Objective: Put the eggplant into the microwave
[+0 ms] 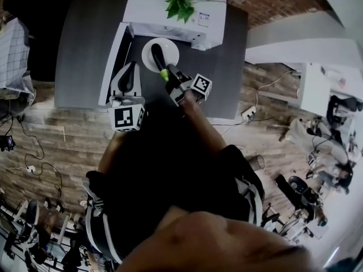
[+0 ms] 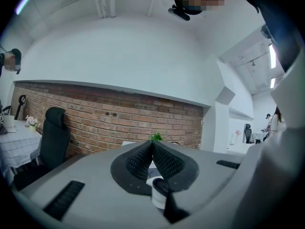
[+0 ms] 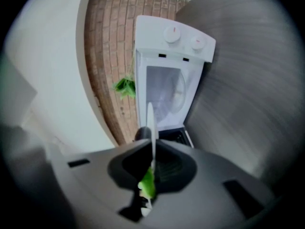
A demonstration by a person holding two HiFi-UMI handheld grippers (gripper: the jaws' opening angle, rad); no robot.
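- The right tool (image 3: pixel 152 171) is pressed together on the rim of a white plate (image 1: pixel 170 51), which shows edge-on between its jaws in the right gripper view
- The dark eggplant (image 1: pixel 157 54) lies on that plate, with its green stem end right at the jaws
- In the head view, plate and eggplant are at upper centre of the frame, just in front of the white microwave (image 1: pixel 150 7) and outside it
- The microwave door (image 1: pixel 112 61) stands open toward the left of the frame, and a green plant (image 1: pixel 180 1) is on top of the microwave
- The left tool (image 2: pixel 152 144) is pressed together with nothing between its jaws, at the plate's lower left, beside the door
- A dark grey worktop (image 1: pixel 79 50) carries the microwave
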